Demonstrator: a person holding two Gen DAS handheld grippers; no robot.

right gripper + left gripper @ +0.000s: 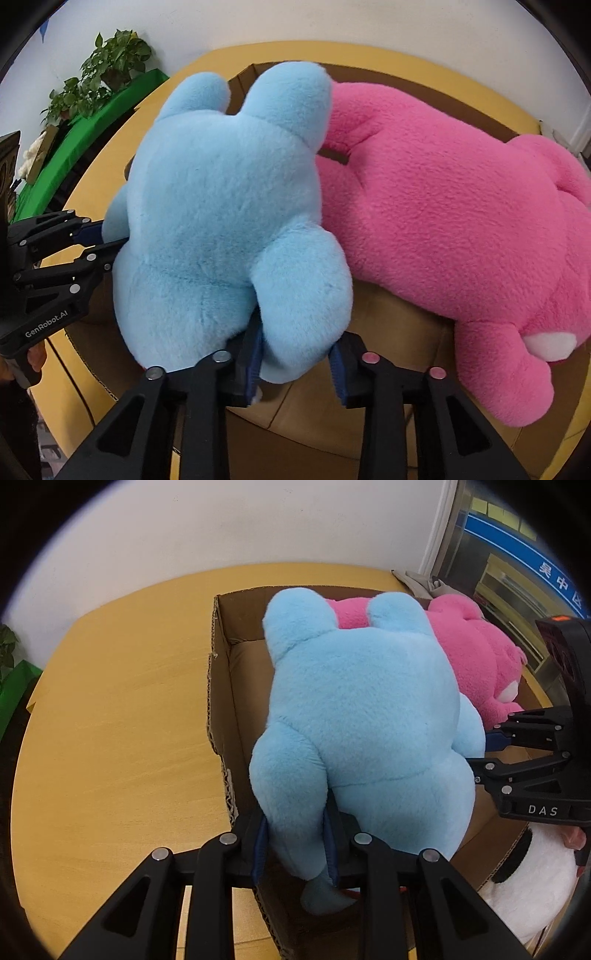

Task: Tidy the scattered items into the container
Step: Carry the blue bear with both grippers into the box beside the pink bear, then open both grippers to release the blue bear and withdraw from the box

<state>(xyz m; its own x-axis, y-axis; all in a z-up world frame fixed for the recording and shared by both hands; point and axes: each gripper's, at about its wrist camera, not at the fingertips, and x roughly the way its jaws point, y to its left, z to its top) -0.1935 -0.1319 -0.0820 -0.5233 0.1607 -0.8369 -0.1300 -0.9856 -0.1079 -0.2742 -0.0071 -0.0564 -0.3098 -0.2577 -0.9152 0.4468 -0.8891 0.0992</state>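
A light blue plush toy (pixel 362 701) hangs over an open cardboard box (pixel 218 672) on a yellow table. My left gripper (pixel 295 849) is shut on one of its limbs at the near side. My right gripper (pixel 297 363) is shut on another limb of the blue plush (pixel 221 206); it also shows in the left wrist view (pixel 484 753) at the toy's right. A pink plush toy (pixel 443 221) lies inside the box, touching the blue one; it shows behind it in the left wrist view (pixel 480 653).
A white plush with a black band (pixel 528 871) lies outside the box at the near right. The yellow table (pixel 110 738) extends left of the box. A potted plant (pixel 107 62) and a green ledge (pixel 92 136) stand beyond the table's left edge.
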